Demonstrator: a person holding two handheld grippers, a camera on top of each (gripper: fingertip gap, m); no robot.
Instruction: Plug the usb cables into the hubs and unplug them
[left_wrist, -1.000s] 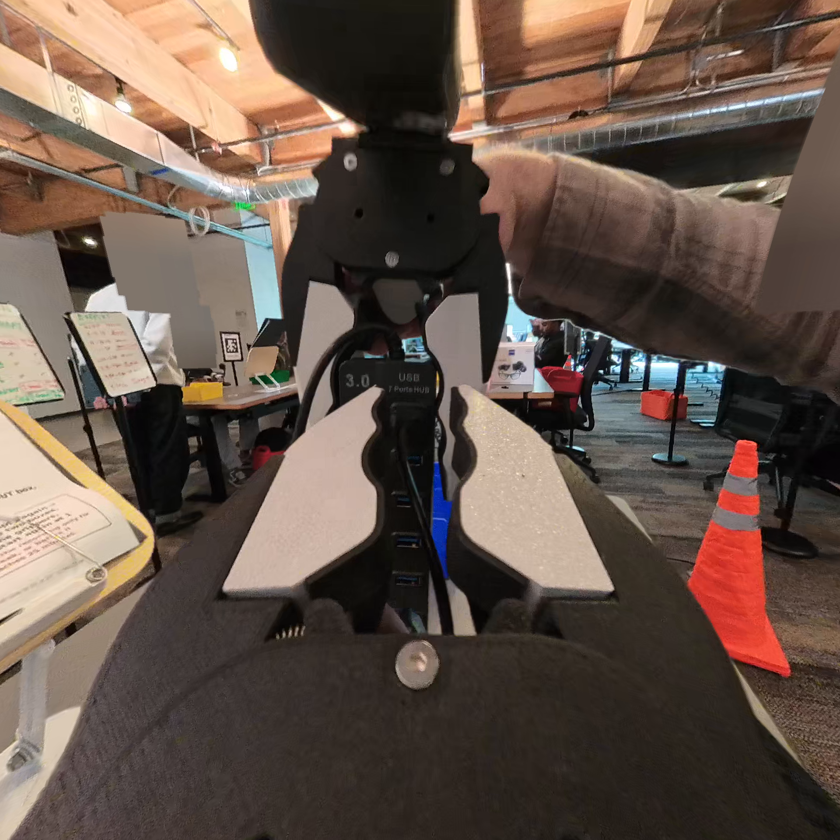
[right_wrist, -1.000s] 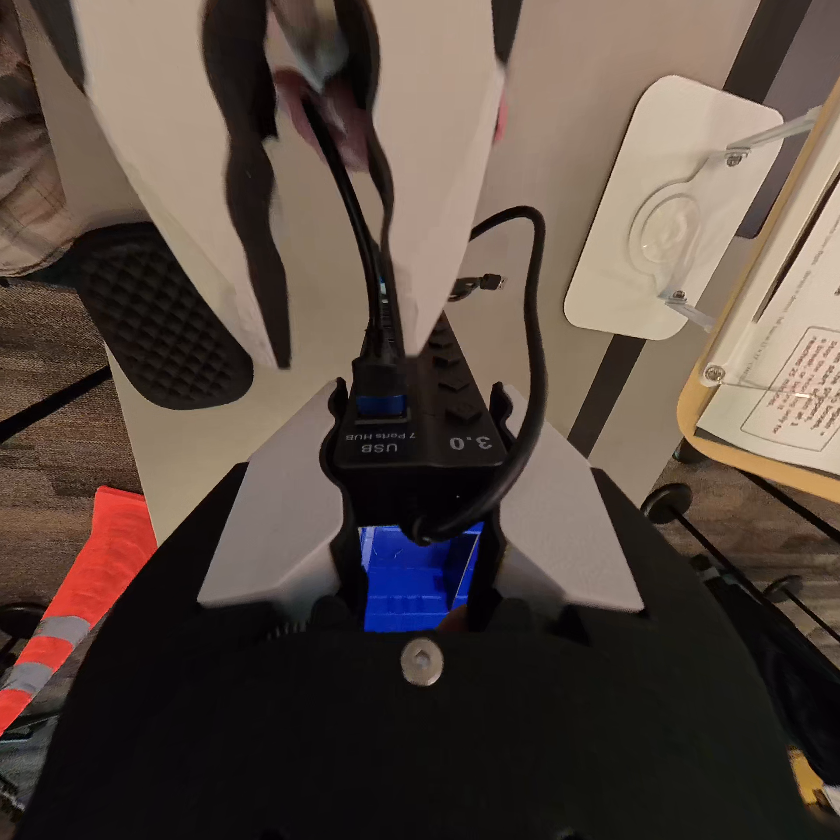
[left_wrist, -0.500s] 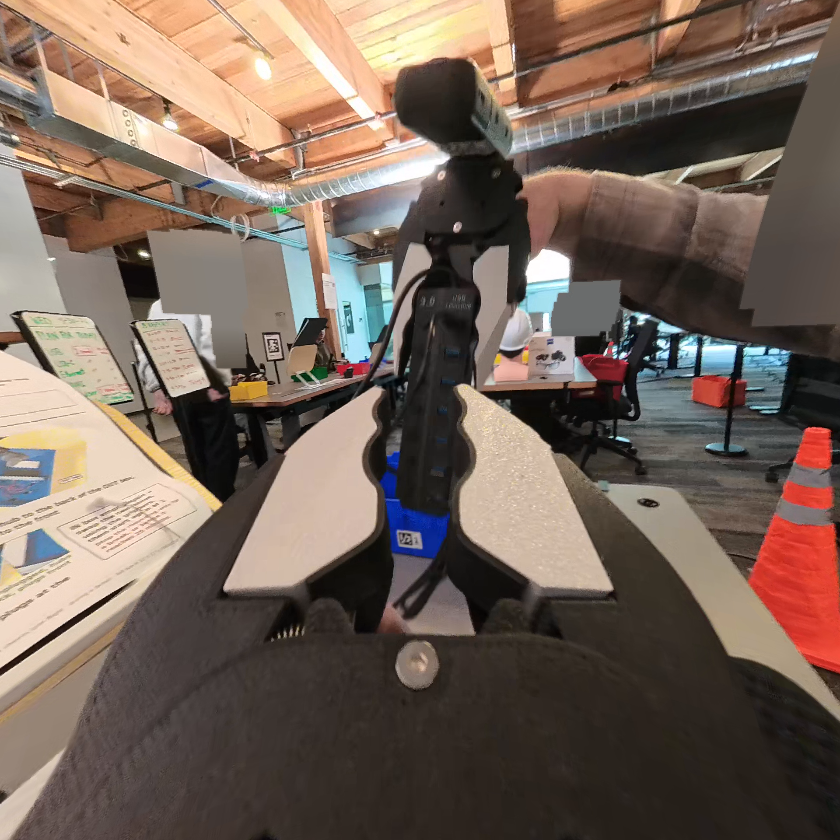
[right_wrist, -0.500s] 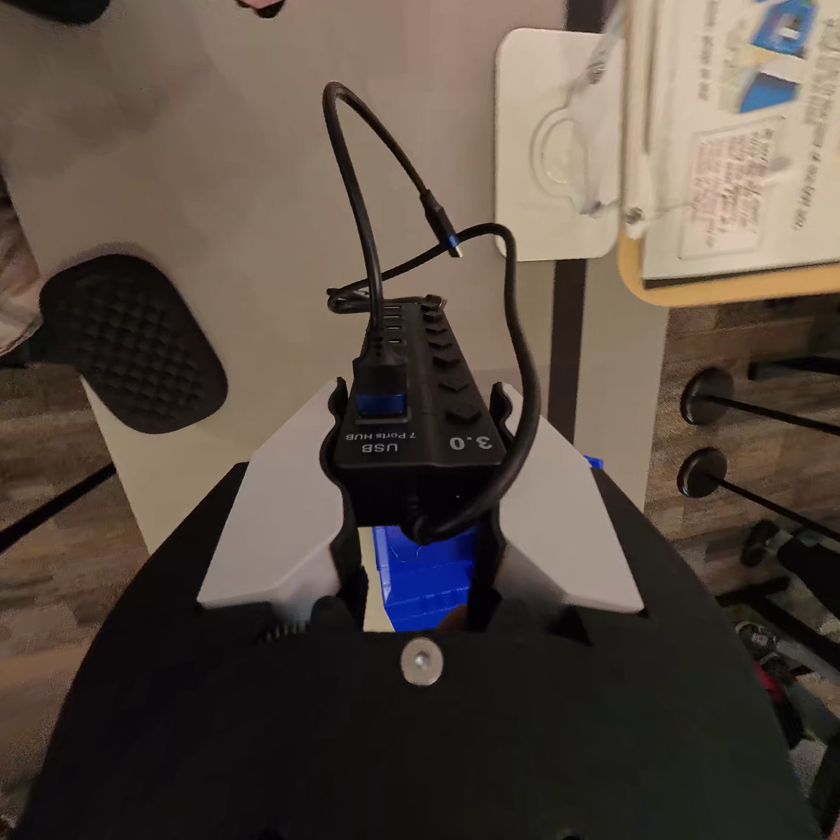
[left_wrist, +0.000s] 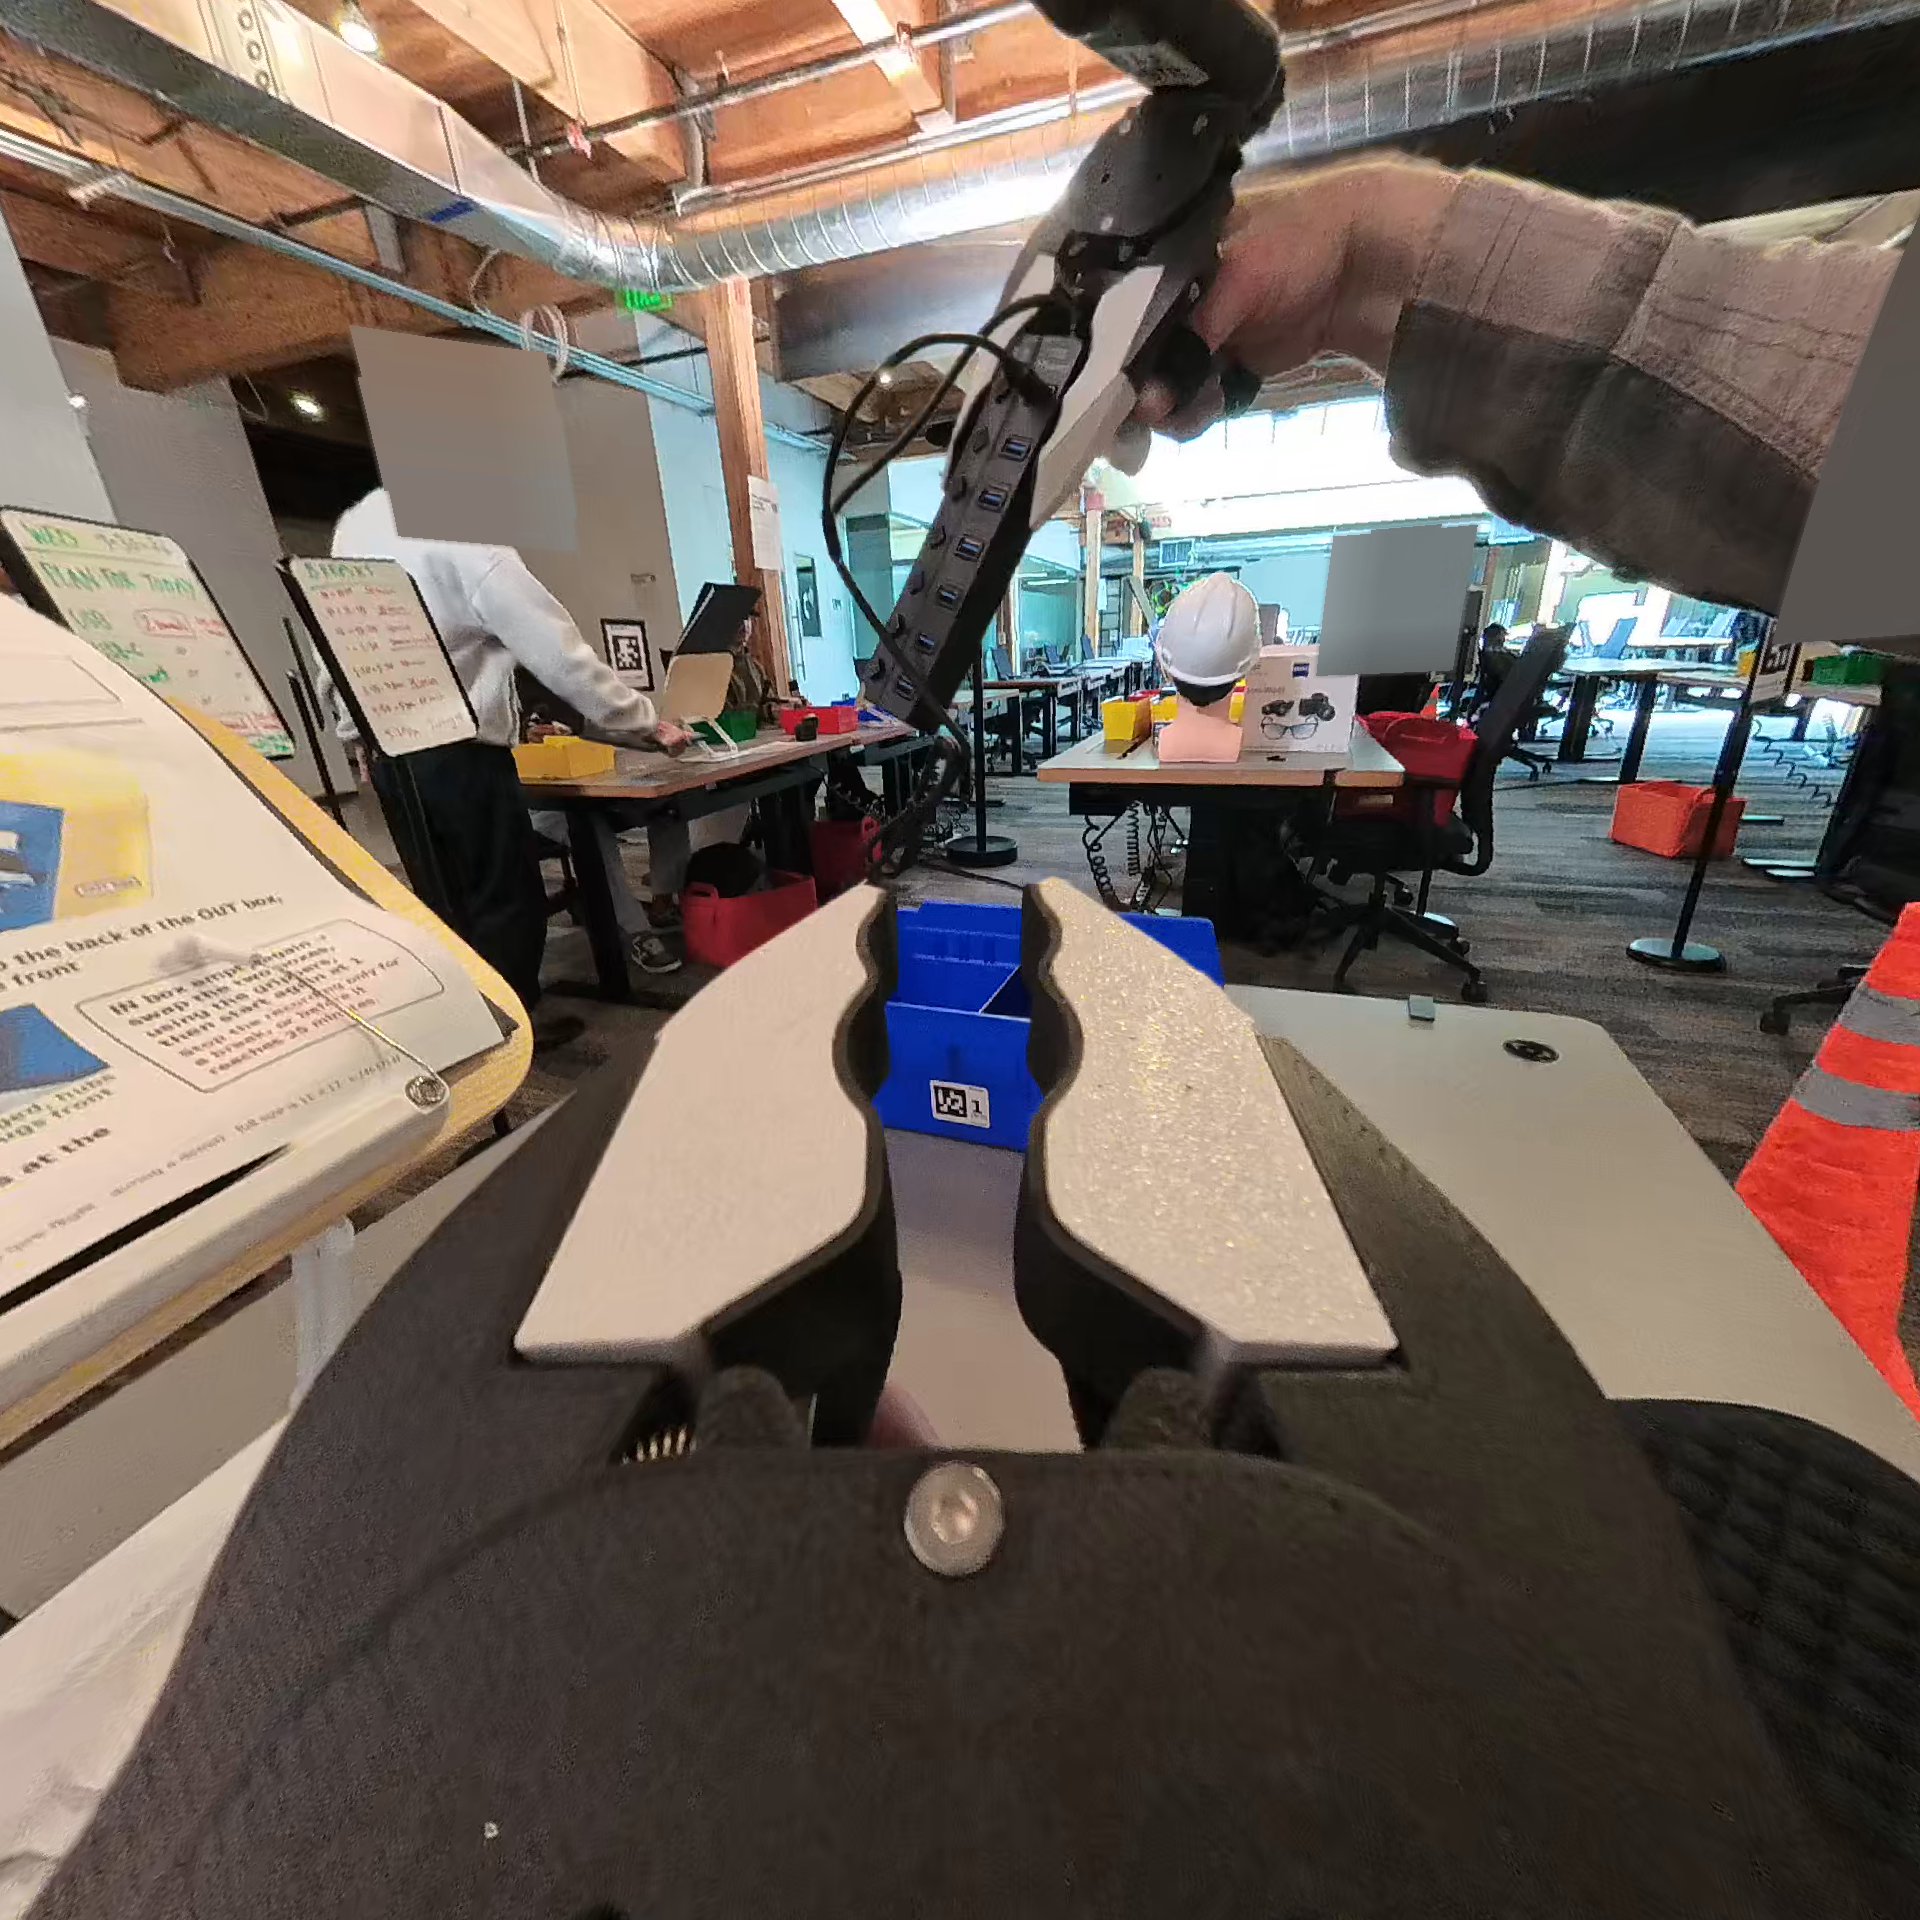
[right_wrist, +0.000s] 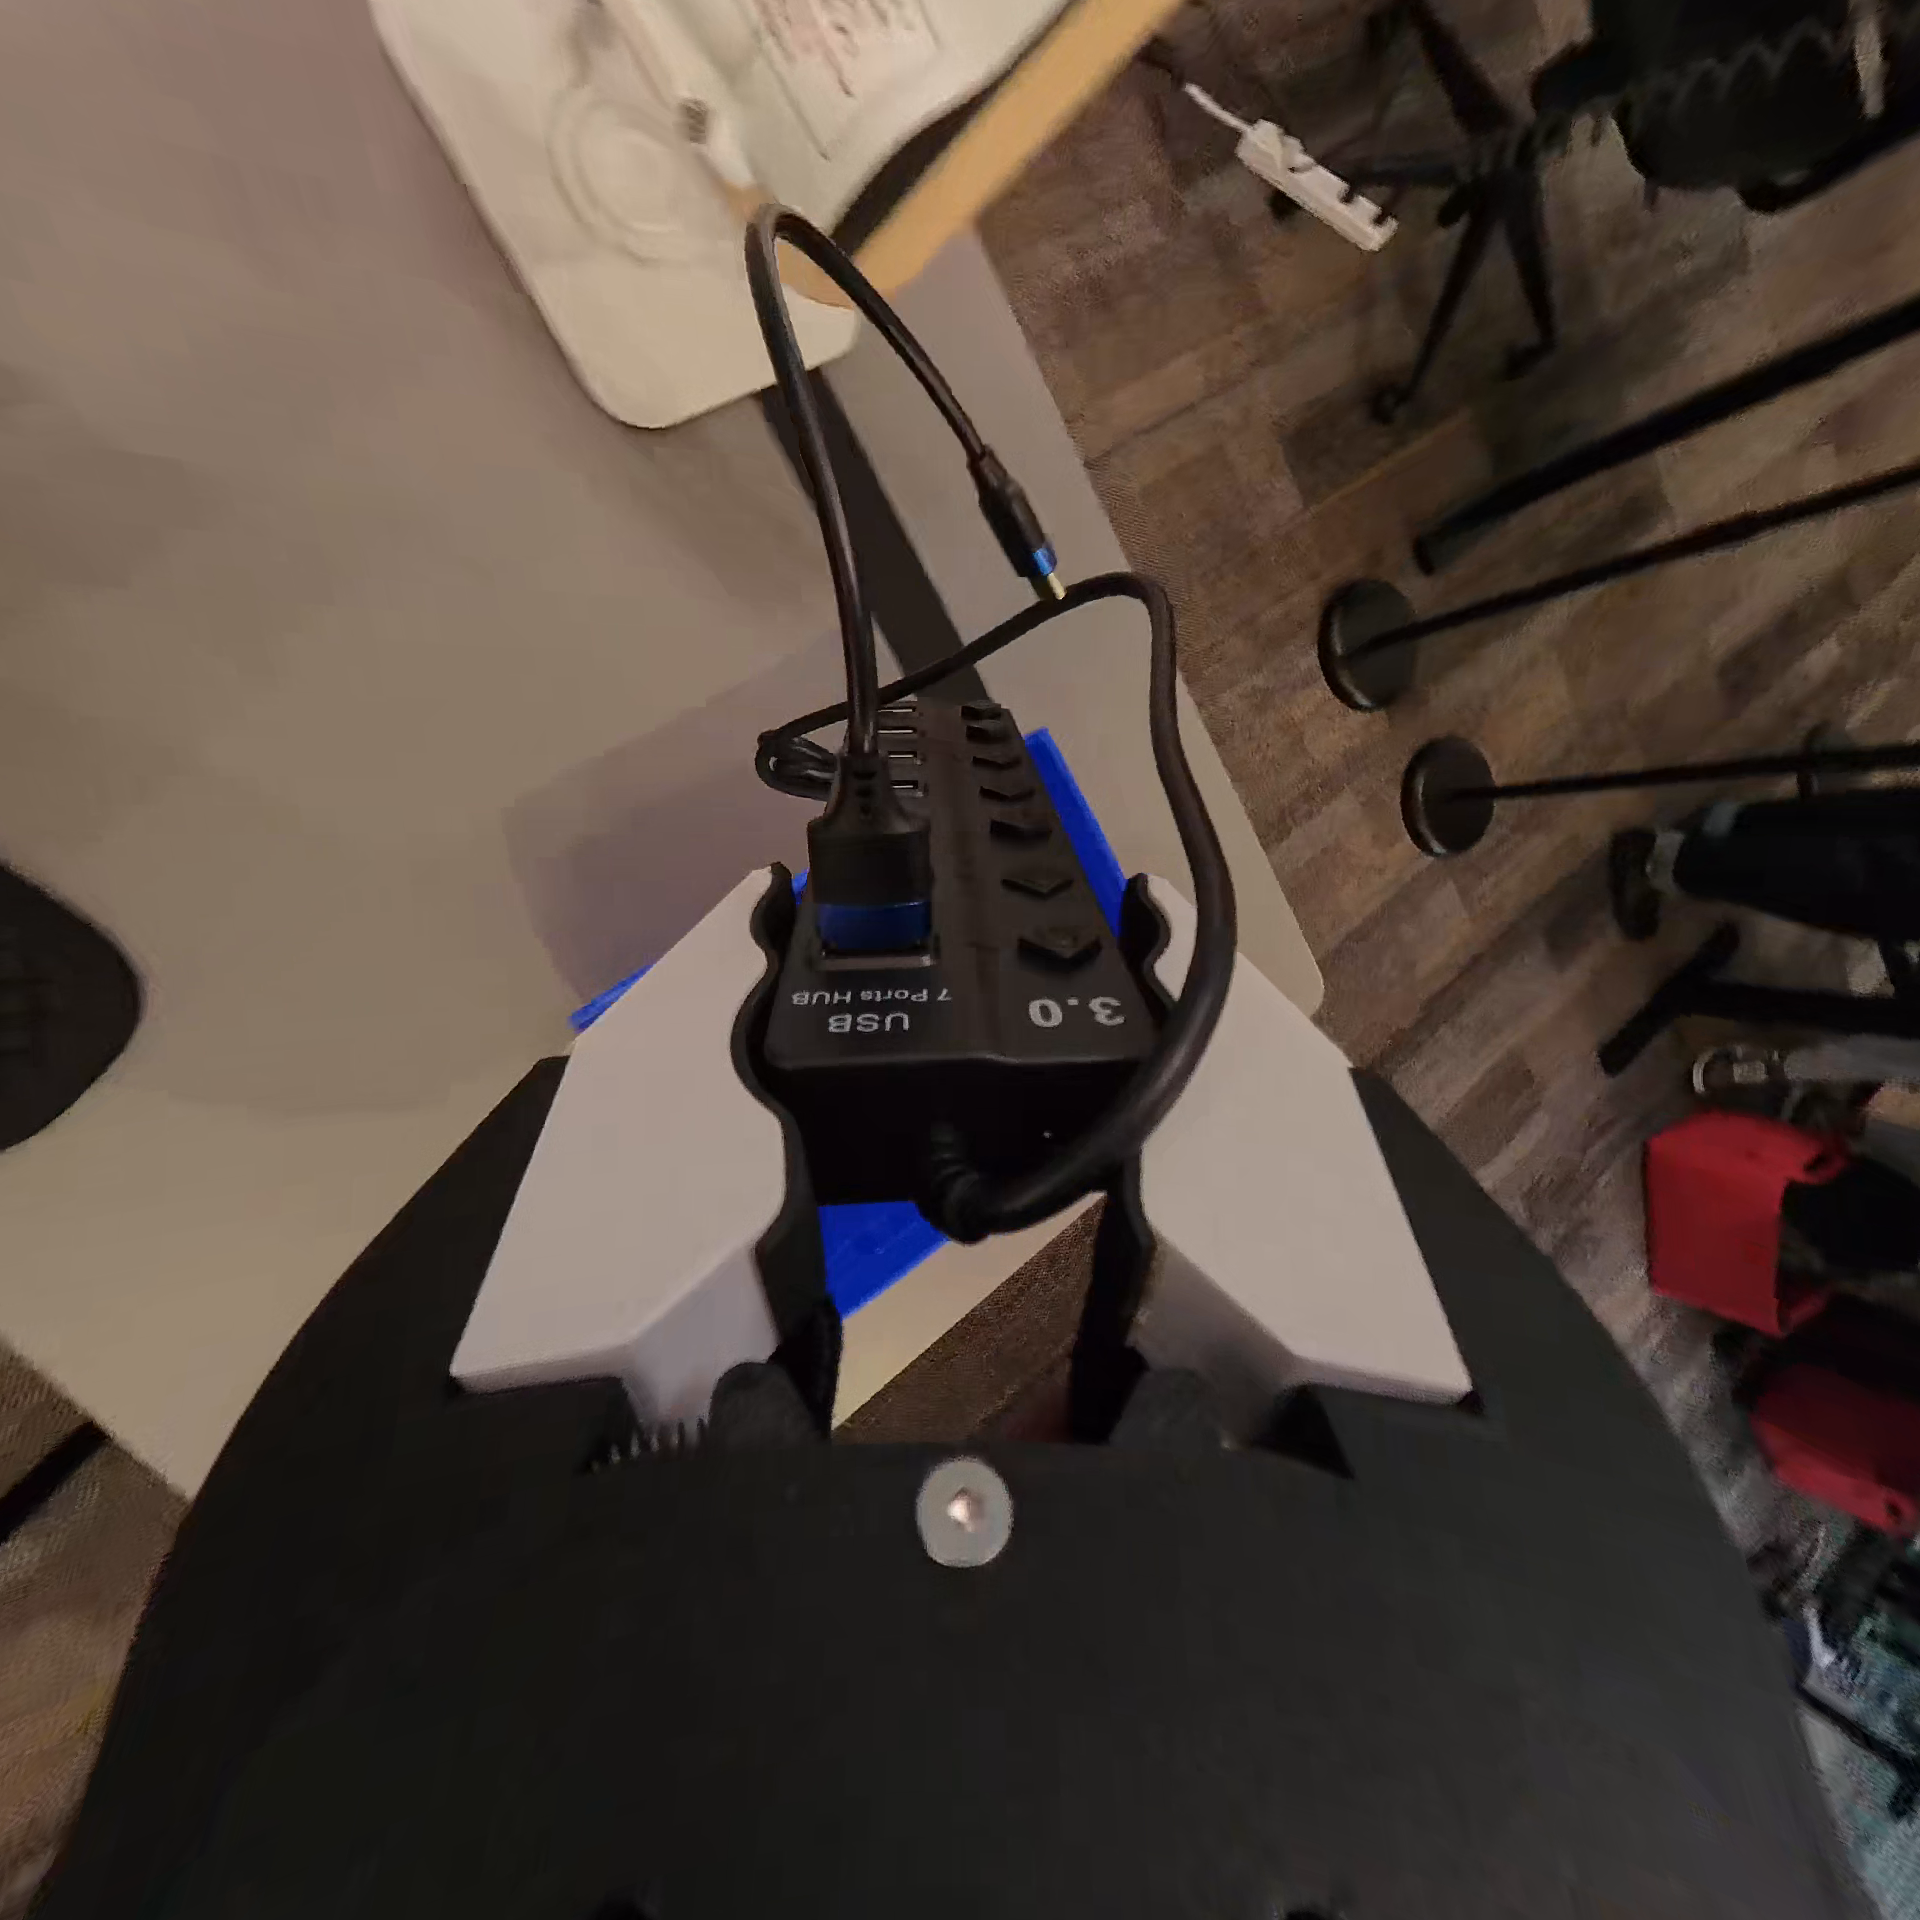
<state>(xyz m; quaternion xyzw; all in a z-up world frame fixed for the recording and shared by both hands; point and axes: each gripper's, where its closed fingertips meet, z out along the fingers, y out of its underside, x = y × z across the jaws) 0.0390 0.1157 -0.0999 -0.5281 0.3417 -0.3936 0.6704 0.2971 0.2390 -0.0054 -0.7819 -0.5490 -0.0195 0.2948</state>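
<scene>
The right gripper (right_wrist: 961, 935) clamps the black hub (right_wrist: 961, 997), held up in the air toward one o'clock in the left wrist view. A cable (right_wrist: 821, 520) is plugged into the hub's nearest port. The left gripper (left_wrist: 956, 935) is parted and empty, with the blue bin (left_wrist: 951, 1049) at twelve o'clock on the table (left_wrist: 1455, 1195).

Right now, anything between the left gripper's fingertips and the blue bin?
Nothing. In the left wrist view the left gripper is open and empty, and only bare grey tabletop runs up to the blue bin. The hub hangs above in the right gripper.
</scene>
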